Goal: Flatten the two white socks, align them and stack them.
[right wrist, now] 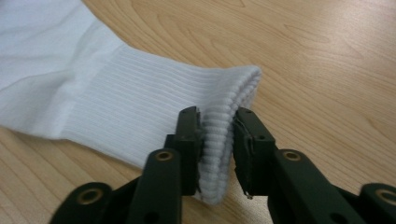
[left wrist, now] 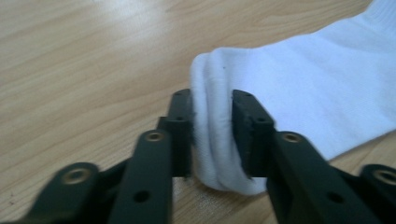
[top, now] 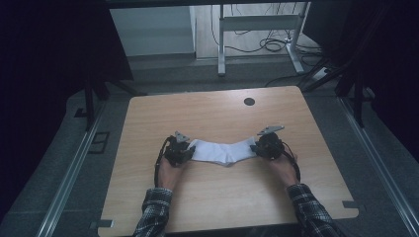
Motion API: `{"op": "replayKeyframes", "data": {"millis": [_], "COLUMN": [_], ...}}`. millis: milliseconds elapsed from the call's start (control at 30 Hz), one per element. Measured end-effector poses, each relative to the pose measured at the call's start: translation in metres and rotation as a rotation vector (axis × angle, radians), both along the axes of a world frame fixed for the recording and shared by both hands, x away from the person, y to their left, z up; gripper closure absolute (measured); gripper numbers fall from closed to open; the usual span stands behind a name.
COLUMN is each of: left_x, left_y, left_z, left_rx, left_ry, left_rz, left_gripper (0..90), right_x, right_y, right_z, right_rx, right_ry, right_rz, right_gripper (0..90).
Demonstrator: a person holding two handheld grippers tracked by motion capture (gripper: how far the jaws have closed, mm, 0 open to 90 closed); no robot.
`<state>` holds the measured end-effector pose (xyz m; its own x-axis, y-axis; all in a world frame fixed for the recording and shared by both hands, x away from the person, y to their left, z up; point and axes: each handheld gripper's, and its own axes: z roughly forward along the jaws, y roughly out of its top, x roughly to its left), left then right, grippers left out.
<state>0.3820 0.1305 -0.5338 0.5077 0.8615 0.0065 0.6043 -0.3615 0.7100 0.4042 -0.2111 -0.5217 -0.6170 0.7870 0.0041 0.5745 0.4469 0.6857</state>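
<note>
A white sock lies stretched left to right on the wooden table, sagging a little toward me in the middle. My left gripper has its jaws on either side of the folded toe end; the fabric keeps its rounded bulk between the pads and does not look squeezed. My right gripper straddles the ribbed cuff, whose rolled edge stands loose between the pads. In the gripper views, the left gripper and the right gripper both rest low over the tabletop.
A dark round hole sits near the table's far edge. Beyond the table stand a metal desk frame and floor cables. Plaid sleeves come in from the near edge.
</note>
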Motion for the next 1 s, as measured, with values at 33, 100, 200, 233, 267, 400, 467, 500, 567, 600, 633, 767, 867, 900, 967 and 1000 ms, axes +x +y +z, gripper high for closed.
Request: {"op": "replayKeyframes", "data": {"millis": [33, 100, 200, 233, 267, 400, 467, 500, 567, 600, 633, 767, 867, 900, 967, 1000], "left_x": [0.000, 0.000, -0.001, -0.002, -0.002, -0.006, -0.008, -0.010, -0.011, -0.012, -0.013, -0.018, -0.022, -0.023, -0.027, -0.030], "left_y": [0.000, 0.002, 0.004, 0.004, 0.005, 0.006, 0.006, 0.006, 0.006, 0.007, 0.007, 0.010, 0.010, 0.010, 0.010, 0.010], "left_z": [0.000, 0.001, 0.005, 0.006, 0.008, 0.011, 0.012, 0.012, 0.014, 0.015, 0.016, 0.021, 0.023, 0.024, 0.026, 0.027], "left_rx": [0.003, -0.003, -0.016, -0.015, -0.019, -0.052, -0.055, -0.058, -0.051, -0.046, -0.046, -0.072, -0.080, -0.080, -0.080, -0.095], "left_ry": [-0.004, -0.008, -0.016, -0.019, -0.018, -0.015, -0.014, -0.011, -0.009, -0.011, -0.012, 0.001, 0.010, 0.012, 0.010, 0.012], "left_rz": [0.004, 0.017, 0.027, 0.031, 0.030, 0.021, 0.011, 0.003, -0.011, -0.016, -0.020, -0.037, -0.060, -0.067, -0.078, -0.087], "left_gripper": [62.8, 60.1, 54.8, 54.8, 53.1, 47.7, 45.2, 45.2, 41.1, 41.1, 40.0, 36.8, 32.6, 31.0, 29.0, 26.8], "right_x": [0.000, 0.000, -0.001, -0.001, -0.001, -0.003, -0.004, -0.004, -0.005, -0.005, -0.006, -0.008, -0.012, -0.013, -0.015, -0.017], "right_y": [-0.001, -0.002, -0.004, -0.004, -0.004, -0.005, -0.006, -0.006, -0.008, -0.008, -0.008, -0.010, -0.010, -0.010, -0.011, -0.010], "right_z": [0.000, 0.001, 0.003, 0.003, 0.004, 0.006, 0.007, 0.007, 0.009, 0.009, 0.010, 0.013, 0.016, 0.017, 0.019, 0.021], "right_rx": [0.006, 0.012, 0.033, 0.033, 0.035, 0.045, 0.046, 0.046, 0.052, 0.052, 0.050, 0.060, 0.061, 0.068, 0.074, 0.086], "right_ry": [-0.001, 0.001, 0.006, 0.006, 0.003, 0.012, 0.011, 0.011, 0.008, 0.008, 0.005, 0.011, 0.010, 0.010, 0.014, 0.017], "right_rz": [-0.002, -0.006, -0.006, -0.006, -0.008, 0.012, 0.017, 0.017, 0.020, 0.020, 0.021, 0.034, 0.042, 0.044, 0.049, 0.061], "right_gripper": [68.2, 65.8, 59.3, 59.3, 57.8, 49.9, 46.5, 46.5, 42.5, 42.5, 41.0, 38.8, 36.6, 36.4, 34.8, 34.6]}}
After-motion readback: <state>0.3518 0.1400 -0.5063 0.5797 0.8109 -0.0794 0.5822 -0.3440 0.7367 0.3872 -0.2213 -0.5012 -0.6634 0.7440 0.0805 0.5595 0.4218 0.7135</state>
